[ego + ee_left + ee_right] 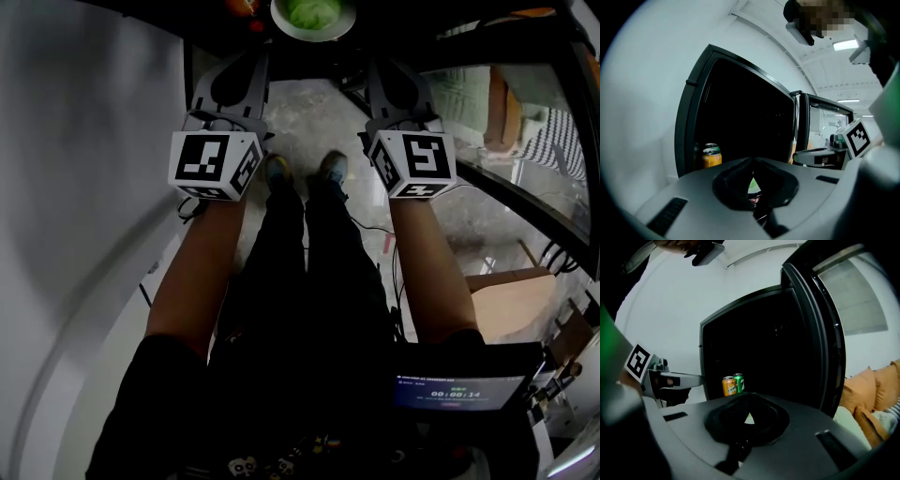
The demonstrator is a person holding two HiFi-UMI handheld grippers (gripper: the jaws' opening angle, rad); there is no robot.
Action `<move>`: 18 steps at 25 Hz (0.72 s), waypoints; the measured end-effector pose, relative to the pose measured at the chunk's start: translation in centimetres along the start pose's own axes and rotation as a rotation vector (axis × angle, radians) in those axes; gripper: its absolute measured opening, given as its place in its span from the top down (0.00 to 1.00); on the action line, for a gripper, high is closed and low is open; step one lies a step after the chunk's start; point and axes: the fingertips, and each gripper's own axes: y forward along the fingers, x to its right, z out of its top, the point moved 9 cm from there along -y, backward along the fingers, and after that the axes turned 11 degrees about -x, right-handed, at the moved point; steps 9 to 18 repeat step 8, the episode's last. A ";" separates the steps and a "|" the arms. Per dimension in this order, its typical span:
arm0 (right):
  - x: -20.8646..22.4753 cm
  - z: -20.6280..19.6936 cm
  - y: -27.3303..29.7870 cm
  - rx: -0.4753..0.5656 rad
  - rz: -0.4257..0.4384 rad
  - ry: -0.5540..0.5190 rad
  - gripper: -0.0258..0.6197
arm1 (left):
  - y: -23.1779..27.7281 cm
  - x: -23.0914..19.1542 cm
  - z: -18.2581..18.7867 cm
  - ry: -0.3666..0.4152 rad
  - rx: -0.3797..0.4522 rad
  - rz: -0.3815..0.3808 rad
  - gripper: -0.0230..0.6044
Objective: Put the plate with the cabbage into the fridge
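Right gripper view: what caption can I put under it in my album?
Right gripper, jaws shut, faces the open fridge with an orange can and a green can inside.

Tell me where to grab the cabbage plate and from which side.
Take the plate by its bare rim, coming in from its left and right sides. The cabbage fills the middle and the plate lies level, so opposite rim grips should keep it flat.
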 end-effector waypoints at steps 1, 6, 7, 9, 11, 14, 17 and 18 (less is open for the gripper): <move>-0.2 0.4 -0.4 0.005 0.002 -0.003 0.96 | -0.3 0.1 0.1 0.001 0.000 0.000 0.96; -0.9 1.4 -2.1 0.020 -0.004 -0.020 0.96 | -1.5 0.8 0.5 0.002 0.007 0.001 0.96; -0.9 1.5 -2.4 0.021 -0.007 -0.021 0.96 | -1.7 0.8 0.6 0.003 0.008 0.002 0.96; -1.0 1.7 -2.6 0.023 -0.010 -0.022 0.96 | -1.9 0.8 0.7 0.003 0.010 0.002 0.96; -1.0 1.7 -2.6 0.023 -0.010 -0.022 0.96 | -1.9 0.8 0.7 0.003 0.010 0.002 0.96; -1.0 1.7 -2.6 0.023 -0.010 -0.022 0.96 | -1.9 0.8 0.7 0.003 0.010 0.002 0.96; -1.0 1.7 -2.6 0.023 -0.010 -0.022 0.96 | -1.9 0.8 0.7 0.003 0.010 0.002 0.96; -1.0 1.7 -2.6 0.023 -0.010 -0.022 0.96 | -1.9 0.8 0.7 0.003 0.010 0.002 0.96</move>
